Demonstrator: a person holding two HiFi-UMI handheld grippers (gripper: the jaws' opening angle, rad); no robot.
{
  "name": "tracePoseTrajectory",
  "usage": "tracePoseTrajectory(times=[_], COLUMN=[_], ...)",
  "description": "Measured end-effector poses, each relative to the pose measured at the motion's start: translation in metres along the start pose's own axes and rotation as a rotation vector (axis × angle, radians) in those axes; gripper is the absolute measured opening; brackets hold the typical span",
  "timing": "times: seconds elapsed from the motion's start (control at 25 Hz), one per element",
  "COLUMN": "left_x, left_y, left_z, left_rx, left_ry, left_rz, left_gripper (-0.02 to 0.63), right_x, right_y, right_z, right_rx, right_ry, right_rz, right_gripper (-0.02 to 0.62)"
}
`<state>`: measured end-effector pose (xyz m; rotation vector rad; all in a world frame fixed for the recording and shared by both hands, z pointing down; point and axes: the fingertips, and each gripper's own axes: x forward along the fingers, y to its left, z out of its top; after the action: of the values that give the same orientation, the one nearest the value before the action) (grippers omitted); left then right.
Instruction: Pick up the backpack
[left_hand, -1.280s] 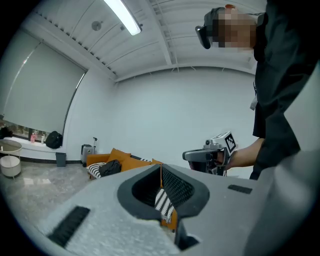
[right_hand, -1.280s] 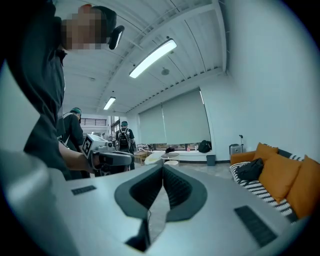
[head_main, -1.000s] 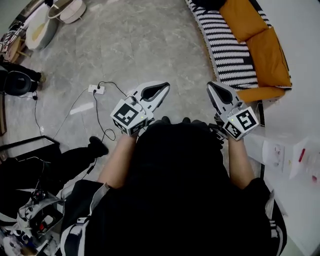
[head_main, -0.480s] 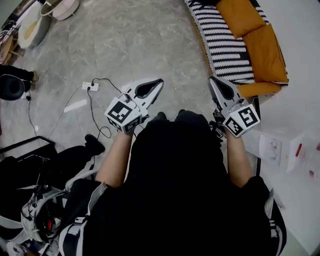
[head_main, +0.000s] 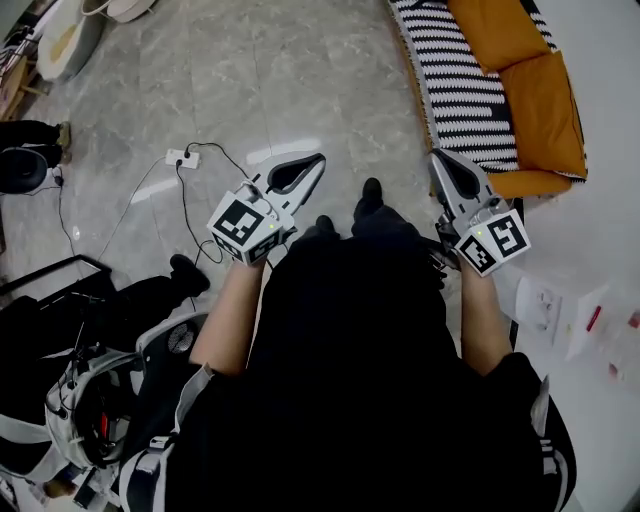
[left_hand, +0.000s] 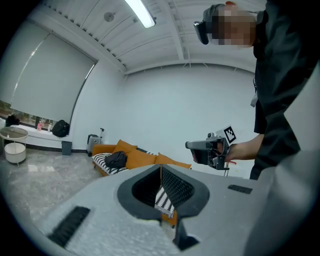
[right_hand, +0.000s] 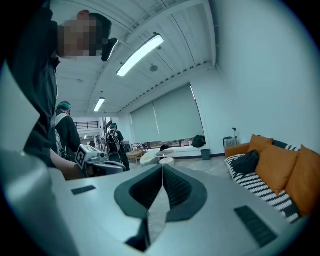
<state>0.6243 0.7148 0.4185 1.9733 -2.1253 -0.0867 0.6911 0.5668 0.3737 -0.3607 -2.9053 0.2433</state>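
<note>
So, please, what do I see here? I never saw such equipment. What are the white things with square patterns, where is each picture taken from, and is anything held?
There is no robot here. A person holds a tool in each hand: the left gripper and the right gripper. Each has two jaws and a cube with square markers. The head view comes from a camera on the person's head, looking down at the grey floor. The two gripper views come from cameras riding on each gripper, looking along its jaws. In both, the jaws are together with nothing between them, so nothing is held. Ahead stands a striped sofa with orange cushions. On it lies a black bag, probably the backpack to pick up. A power strip with its cable lies on the floor.
</note>
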Motion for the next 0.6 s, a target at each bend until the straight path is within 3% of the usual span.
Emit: tracePoseTrajectory(times=[0.28, 0.6], left_x=[0.035, 0.111], left_y=[0.019, 0.039], left_z=[0.013, 0.046], left_rx=[-0.008, 0.000], left_ry=[0.026, 0.034], left_rz=[0.029, 0.046], left_gripper=[0.023, 0.023], right_x=[0.010, 0.023], right_y=[-0.053, -0.129], right_z=[0.020, 0.041], right_rx=[-0.002, 0.018], right_ry=[-0.014, -0.013], right_rz=[0.004, 0.061], right_gripper=[0.028, 0.026])
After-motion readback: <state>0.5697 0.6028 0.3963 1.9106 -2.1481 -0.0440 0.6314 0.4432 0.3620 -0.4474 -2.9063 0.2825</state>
